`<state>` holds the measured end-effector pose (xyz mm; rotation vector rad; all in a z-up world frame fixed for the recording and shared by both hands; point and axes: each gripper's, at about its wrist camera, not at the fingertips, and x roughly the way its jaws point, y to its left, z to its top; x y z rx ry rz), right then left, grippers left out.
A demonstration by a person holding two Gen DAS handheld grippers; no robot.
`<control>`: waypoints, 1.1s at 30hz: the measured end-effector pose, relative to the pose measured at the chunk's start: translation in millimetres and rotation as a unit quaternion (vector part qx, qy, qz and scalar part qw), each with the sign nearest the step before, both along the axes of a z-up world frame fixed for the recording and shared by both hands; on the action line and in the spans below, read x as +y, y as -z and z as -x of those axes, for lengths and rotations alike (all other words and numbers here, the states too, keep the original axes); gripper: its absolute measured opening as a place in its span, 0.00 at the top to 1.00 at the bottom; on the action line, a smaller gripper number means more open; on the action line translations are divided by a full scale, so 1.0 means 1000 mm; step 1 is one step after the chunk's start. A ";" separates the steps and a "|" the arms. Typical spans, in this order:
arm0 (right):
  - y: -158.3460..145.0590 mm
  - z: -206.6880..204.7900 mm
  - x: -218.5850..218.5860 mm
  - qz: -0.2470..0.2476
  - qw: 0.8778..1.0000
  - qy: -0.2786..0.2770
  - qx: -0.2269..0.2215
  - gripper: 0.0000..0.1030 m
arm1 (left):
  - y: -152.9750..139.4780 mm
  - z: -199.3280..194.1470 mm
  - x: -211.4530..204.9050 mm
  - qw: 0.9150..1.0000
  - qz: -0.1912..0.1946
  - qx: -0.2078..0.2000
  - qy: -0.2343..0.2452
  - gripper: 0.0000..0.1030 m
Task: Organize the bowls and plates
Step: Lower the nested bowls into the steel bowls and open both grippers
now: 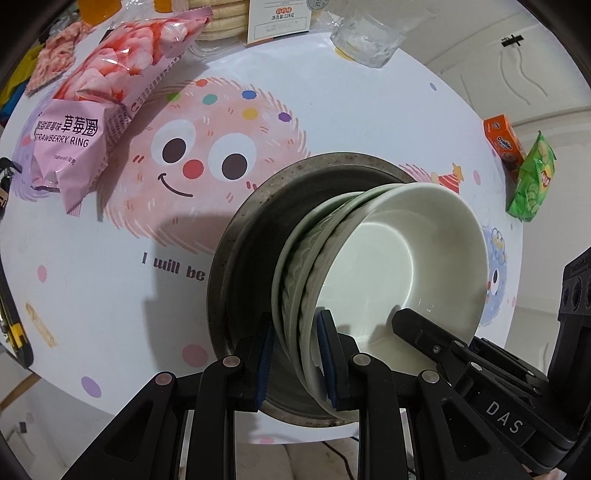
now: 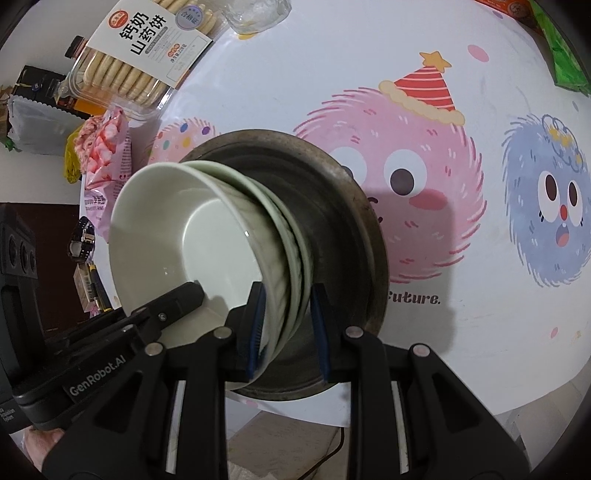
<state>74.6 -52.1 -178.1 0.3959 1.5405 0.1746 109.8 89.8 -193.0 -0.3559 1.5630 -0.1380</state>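
Both claws are clamped on the same stack of dishes from opposite sides of its near edge. The left claw (image 1: 295,354) has its blue-padded fingers pinched narrow around the rims of the white bowl (image 1: 399,266) and the pale green plate (image 1: 291,258) nested under it, with one finger inside the bowl and the other outside the plate. The right claw (image 2: 286,325) does the mirror version: one finger sits inside the white bowl (image 2: 177,236), the other outside the green plate (image 2: 295,243), so it's gripping the same rims. The whole stack sits in a scuffed metal pan (image 1: 251,236), which shows just past each claw's fingertips and rests on the round table (image 1: 332,110) with the fuzzy cartoon monsters printed on it. From the left claw, a pink strawberry ring bag (image 1: 92,122) lies far ahead to its left, a clear glass (image 1: 365,33) straight ahead at the far edge, and an orange box (image 1: 504,142) plus a green chip bag (image 1: 532,177) off to its right. From the right claw, a box of biscuits (image 2: 140,55) sits far ahead to its left. Each claw's tip also pokes into the other's view, resting inside the bowl.
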 end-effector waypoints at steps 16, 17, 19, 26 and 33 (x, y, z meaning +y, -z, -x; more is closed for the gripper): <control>-0.057 0.014 -0.024 -0.023 0.997 0.003 -0.073 0.30 | -0.071 0.022 0.016 0.995 -0.018 -0.099 0.023 0.20; -0.062 0.015 -0.027 -0.022 0.997 0.003 -0.079 0.22 | -0.074 0.023 0.018 0.994 -0.020 -0.103 0.022 0.13; -0.069 0.018 -0.033 -0.020 0.996 0.004 -0.088 0.11 | -0.081 0.027 0.022 0.993 -0.025 -0.113 0.022 0.13; -0.073 0.027 -0.053 -0.028 0.995 0.023 -0.095 0.00 | -0.078 0.039 0.044 0.993 -0.016 -0.117 -0.002 0.00; -0.047 0.036 -0.086 -0.048 0.994 0.062 -0.073 0.00 | -0.043 0.043 0.077 0.994 0.028 -0.092 -0.043 0.00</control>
